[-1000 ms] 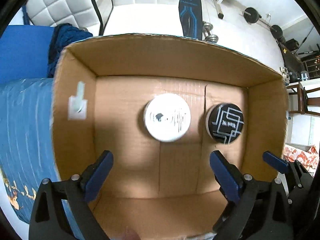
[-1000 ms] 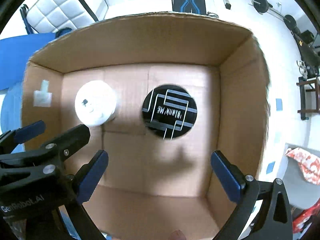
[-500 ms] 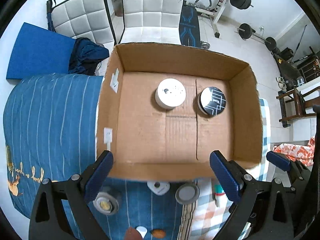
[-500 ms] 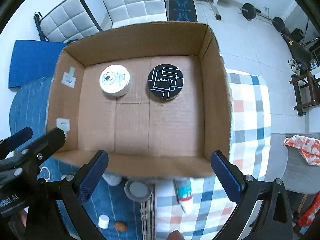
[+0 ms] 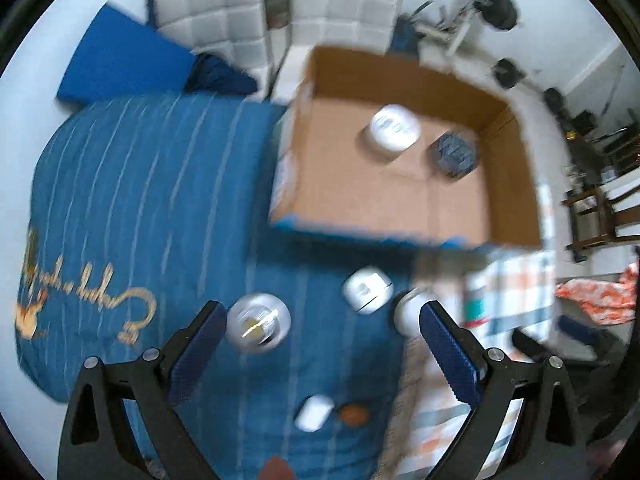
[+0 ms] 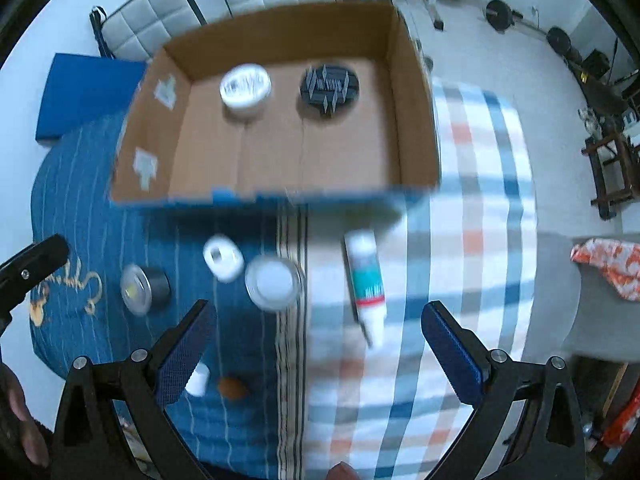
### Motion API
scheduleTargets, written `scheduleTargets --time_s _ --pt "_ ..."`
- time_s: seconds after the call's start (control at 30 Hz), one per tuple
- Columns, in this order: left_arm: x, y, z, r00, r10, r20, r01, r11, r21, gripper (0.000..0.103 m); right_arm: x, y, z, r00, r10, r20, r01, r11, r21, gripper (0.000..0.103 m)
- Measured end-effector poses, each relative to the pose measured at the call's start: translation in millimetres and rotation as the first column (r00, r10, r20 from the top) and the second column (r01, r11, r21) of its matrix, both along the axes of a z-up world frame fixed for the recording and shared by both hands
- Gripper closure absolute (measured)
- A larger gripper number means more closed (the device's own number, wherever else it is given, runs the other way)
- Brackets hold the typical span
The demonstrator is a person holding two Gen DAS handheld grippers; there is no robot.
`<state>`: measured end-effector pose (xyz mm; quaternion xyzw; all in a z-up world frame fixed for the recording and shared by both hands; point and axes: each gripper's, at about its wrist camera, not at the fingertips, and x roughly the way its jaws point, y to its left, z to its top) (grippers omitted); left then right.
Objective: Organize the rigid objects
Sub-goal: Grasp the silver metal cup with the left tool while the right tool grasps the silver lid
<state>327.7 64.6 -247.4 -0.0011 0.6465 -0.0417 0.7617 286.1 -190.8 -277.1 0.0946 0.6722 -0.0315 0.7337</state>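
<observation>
An open cardboard box (image 6: 412, 120) (image 5: 516, 184) holds a white round tin (image 6: 245, 87) (image 5: 394, 127) and a black patterned tin (image 6: 329, 87) (image 5: 454, 152). In front of it on the bed lie a round metal-lidded tin (image 5: 258, 323) (image 6: 138, 290), a small white rounded case (image 5: 366, 290) (image 6: 223, 258), a grey-lidded jar (image 6: 274, 282) (image 5: 408, 310), a white tube (image 6: 364, 286), a small white cap (image 6: 198, 379) (image 5: 314, 418) and a brown pebble (image 6: 232, 387) (image 5: 352, 414). My left gripper (image 5: 320, 348) and right gripper (image 6: 316, 344) are open and empty above these items.
The bed has a blue striped cover (image 5: 140, 200) and a checked cloth (image 6: 472, 240). White padded chairs (image 5: 240, 20) and a blue mat (image 5: 116, 68) stand behind. Gym weights (image 6: 500, 12) lie on the floor at right.
Both grippers have pulled back and up out of the box, toward me. The loose items in front of the box have come into view. The left view has shifted left.
</observation>
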Motion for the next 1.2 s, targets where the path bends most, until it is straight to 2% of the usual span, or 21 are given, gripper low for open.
scheduleTargets --time_s 0.13,0.23,0.43,0.57,0.77,0.9,0.93,1.0,1.07,1.1,1.2 --pt "-13.5 32.9 -56.5 0.990 0.072 -0.120 -0.069 0.997 0.030 0.004 -17.5 -0.1 -36.9 0.998 -0.006 -0.056 0.008 1.000 0.027 0.000" --pt "-18.5 45.9 -89.7 0.979 0.113 -0.172 -0.109 0.994 0.033 0.004 -16.8 11.7 -63.8 0.997 0.016 -0.077 -0.013 0.999 0.039 0.000" --pt "-9.3 52.5 -133.1 0.965 0.130 -0.227 -0.121 0.991 0.052 0.004 3.5 45.8 -115.8 0.990 0.050 -0.132 -0.045 0.998 0.043 0.000" --pt "0.3 56.9 -156.5 0.950 0.140 -0.281 -0.136 0.990 0.035 0.004 16.6 59.0 -141.8 0.986 0.052 -0.160 -0.050 0.999 0.015 0.000" --pt "8.0 57.2 -179.0 0.933 0.127 -0.336 -0.126 0.992 0.025 0.004 27.0 64.0 -161.5 0.980 0.045 -0.196 -0.046 0.999 0.001 0.000" --pt "9.9 57.0 -186.3 0.932 0.128 -0.338 -0.129 0.991 0.020 0.005 29.9 68.6 -165.9 0.977 0.046 -0.207 -0.048 0.999 -0.008 0.007" --pt "10.4 57.0 -186.4 0.936 0.129 -0.327 -0.129 0.991 0.023 0.009 29.9 69.7 -166.7 0.977 0.046 -0.211 -0.049 0.999 -0.011 0.010" --pt "9.8 55.6 -188.0 0.938 0.126 -0.322 -0.123 0.992 0.029 0.033 32.4 69.9 -169.2 0.974 0.047 -0.222 -0.050 0.999 -0.006 0.027" --pt "8.2 52.5 -188.1 0.942 0.120 -0.313 -0.111 0.993 0.046 0.033 31.4 77.2 -169.5 0.974 0.053 -0.222 -0.059 0.998 -0.022 0.031" --pt "6.3 50.8 -187.5 0.946 0.116 -0.303 -0.105 0.993 0.052 0.033 30.2 79.5 -168.9 0.974 0.058 -0.219 -0.066 0.998 -0.026 0.037" --pt "-5.7 38.8 -186.7 0.954 0.095 -0.284 -0.078 0.995 0.068 0.034 24.0 85.5 -168.8 0.971 0.073 -0.227 -0.084 0.996 -0.035 0.037"
